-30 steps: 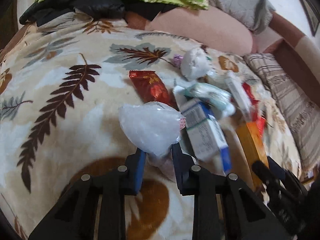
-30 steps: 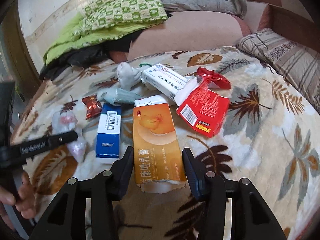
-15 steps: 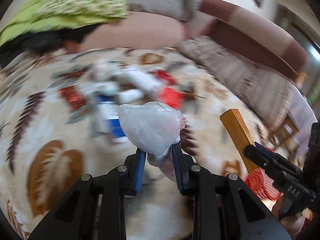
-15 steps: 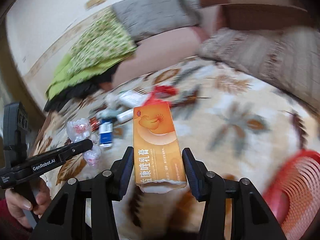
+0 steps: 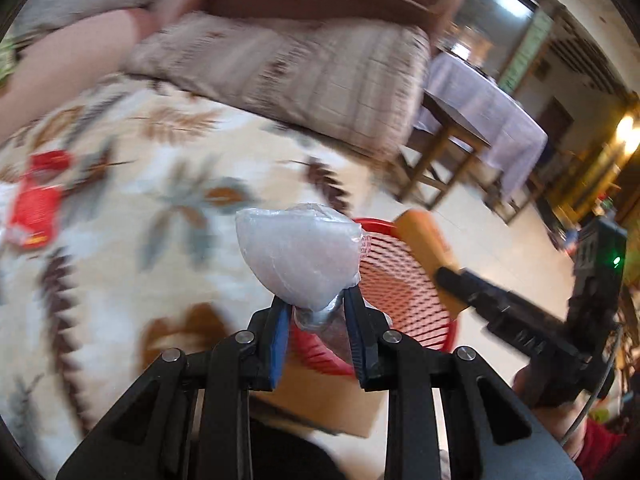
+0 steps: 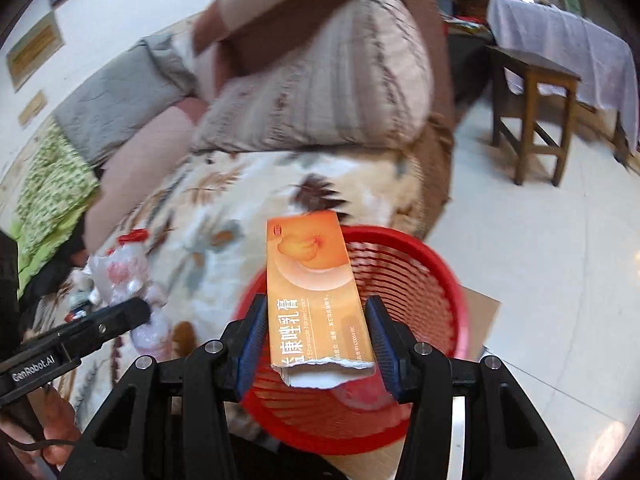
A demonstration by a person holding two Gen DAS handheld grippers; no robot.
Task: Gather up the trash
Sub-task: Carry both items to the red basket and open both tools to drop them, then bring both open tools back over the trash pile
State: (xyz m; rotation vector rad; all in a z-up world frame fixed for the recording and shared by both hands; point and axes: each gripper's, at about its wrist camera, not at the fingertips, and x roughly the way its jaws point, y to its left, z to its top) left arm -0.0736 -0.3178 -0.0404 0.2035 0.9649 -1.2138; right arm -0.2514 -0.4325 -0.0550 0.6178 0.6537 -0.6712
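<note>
Pinching only the neck of a plastic bag point(image 5: 296, 258) over the bed's edge, the left hand-held gripper point(image 5: 316, 320) could drop it short of the red basket point(image 5: 400, 292), while the right hand-held gripper point(image 6: 316, 340), clamping an orange box point(image 6: 316, 292) above the basket point(image 6: 420, 280), may bounce it off the rim.

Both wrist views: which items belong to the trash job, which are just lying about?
Job:
- crumpled clear plastic bag, in left gripper
- orange cardboard medicine box, in right gripper
- red mesh plastic basket
- red torn wrapper on the leaf-print blanket

Lying about:
- striped beige cushion
- wooden stool
- cloth-covered table
</note>
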